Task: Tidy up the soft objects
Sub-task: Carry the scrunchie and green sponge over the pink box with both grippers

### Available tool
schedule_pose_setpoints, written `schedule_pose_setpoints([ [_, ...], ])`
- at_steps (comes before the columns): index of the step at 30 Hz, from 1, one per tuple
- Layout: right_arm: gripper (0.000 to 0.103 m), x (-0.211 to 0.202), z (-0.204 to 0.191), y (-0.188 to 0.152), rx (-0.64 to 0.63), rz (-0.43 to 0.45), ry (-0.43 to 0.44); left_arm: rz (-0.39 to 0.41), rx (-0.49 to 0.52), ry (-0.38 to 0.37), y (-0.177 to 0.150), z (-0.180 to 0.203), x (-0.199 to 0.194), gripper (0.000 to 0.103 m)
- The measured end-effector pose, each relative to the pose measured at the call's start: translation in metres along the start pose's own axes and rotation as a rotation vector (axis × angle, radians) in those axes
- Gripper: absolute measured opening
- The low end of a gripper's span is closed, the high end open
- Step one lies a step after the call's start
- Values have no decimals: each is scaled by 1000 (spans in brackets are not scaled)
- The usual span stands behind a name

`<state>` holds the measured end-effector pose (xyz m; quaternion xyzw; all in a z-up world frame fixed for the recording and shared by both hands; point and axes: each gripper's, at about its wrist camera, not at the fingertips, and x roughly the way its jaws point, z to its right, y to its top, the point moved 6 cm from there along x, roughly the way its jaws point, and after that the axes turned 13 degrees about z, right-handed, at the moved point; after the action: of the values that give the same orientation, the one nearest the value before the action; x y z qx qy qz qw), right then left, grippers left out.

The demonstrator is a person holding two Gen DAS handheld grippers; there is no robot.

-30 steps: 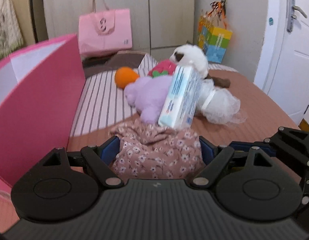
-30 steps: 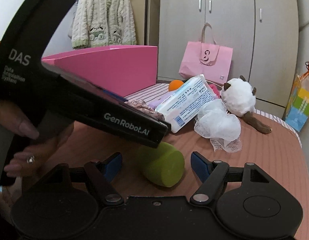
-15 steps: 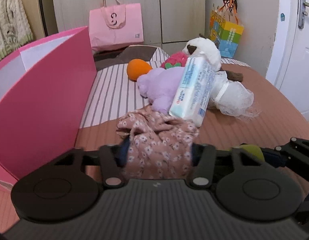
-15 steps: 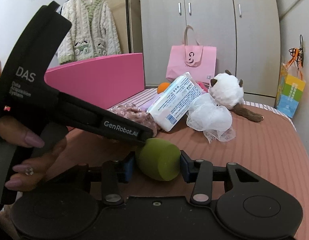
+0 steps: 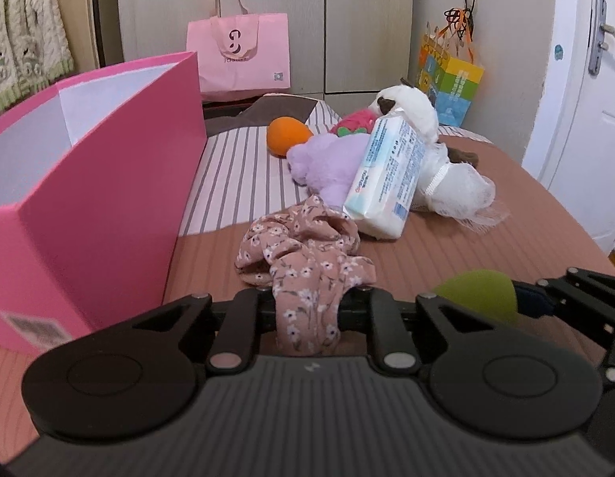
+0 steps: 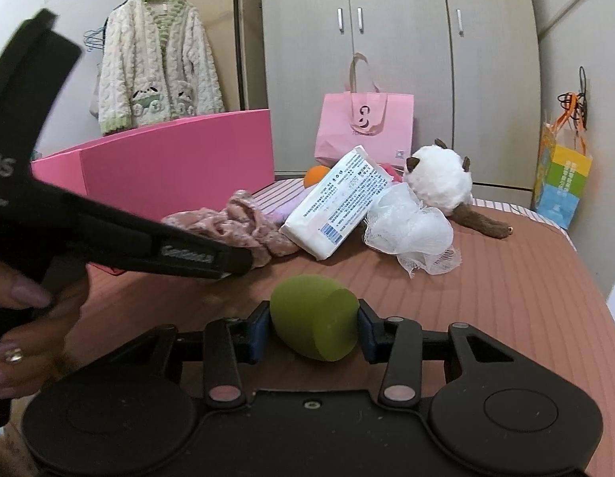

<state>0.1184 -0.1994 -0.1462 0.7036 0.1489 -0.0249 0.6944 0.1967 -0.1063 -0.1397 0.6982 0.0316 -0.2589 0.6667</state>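
My left gripper (image 5: 307,312) is shut on a pink floral scrunchie (image 5: 307,254) and holds it just above the brown mat; the scrunchie also shows in the right wrist view (image 6: 235,224). My right gripper (image 6: 311,328) is shut on a green egg-shaped sponge (image 6: 313,322), which also shows at the right of the left wrist view (image 5: 478,294). An open pink box (image 5: 88,183) stands to the left. Further back lie a white tissue pack (image 5: 387,181), a purple plush (image 5: 327,163), a white mesh pouf (image 5: 458,187), a white plush (image 5: 406,109) and an orange sponge (image 5: 287,135).
A pink tote bag (image 5: 239,53) leans on the wardrobe behind the bed. A colourful gift bag (image 5: 450,79) hangs at the back right beside a white door (image 5: 585,99). A knitted cardigan (image 6: 156,67) hangs at the left. The left gripper's body (image 6: 108,234) crosses the right wrist view.
Both grippers went from open to shut, the left on the scrunchie, the right on the green sponge. Both have lifted and pulled back a little with their objects.
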Motion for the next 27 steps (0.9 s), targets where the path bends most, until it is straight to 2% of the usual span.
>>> schedule_pose_setpoints([
  [4,48,-1,-5,2,-23,-25,-21,-5,-11,41,-3,-9,-13,15],
  [7,48,1,-4,4,-23,-51,-58,-20,-34,34,-7,-14,-25,15],
  [10,48,1,0,5,22,-73,-57,-37,-58,12,-11,-19,-36,15],
  [18,48,-10,-8,8,12,-84,-6,-70,-112,-47,-15,-32,-62,15],
  [22,48,-15,-16,12,37,-108,24,-134,-176,-95,-17,-43,-72,15],
  [27,48,-22,-30,19,88,-156,106,-183,-203,-137,-19,-62,-88,15],
])
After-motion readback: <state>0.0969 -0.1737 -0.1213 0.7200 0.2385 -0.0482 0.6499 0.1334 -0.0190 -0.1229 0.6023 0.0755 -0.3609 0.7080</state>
